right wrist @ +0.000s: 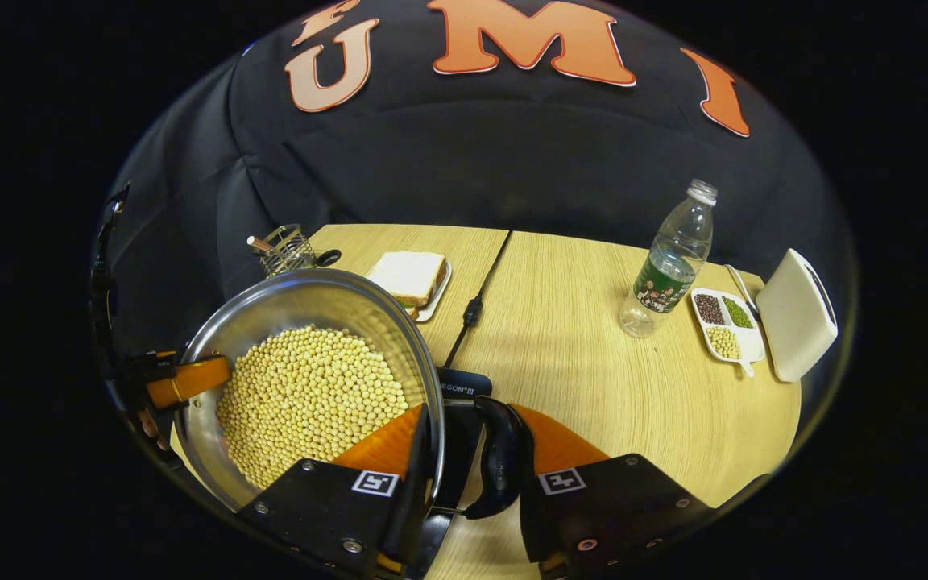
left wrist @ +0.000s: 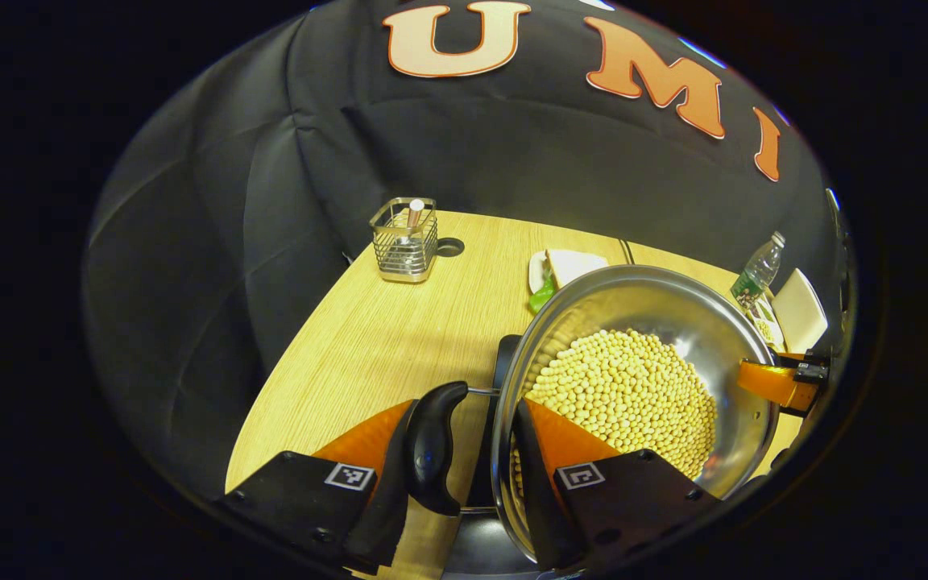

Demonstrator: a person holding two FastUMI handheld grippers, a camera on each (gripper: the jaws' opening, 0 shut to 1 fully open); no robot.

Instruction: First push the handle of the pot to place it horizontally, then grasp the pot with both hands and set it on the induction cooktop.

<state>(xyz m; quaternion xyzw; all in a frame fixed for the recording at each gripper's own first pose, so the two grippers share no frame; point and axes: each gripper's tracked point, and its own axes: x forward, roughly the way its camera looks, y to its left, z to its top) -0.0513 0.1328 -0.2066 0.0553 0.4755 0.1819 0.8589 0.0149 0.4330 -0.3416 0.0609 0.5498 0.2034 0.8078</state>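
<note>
Pot (left wrist: 657, 338), steel and loaded with beans (left wrist: 625, 395), looks heavy and slick, so rim and handle are the holds. Left claw (left wrist: 472, 475) straddles rim and handle (left wrist: 432, 451); right claw (right wrist: 464, 475) likewise, both closed there. Pot hangs over the cooktop (right wrist: 464, 383). Beyond, wooden table (right wrist: 561, 338), bottle (right wrist: 669, 258), black cloth wall.

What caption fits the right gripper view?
Right gripper grips the shiny steel pot of pale round beans at its black side handle.
</note>
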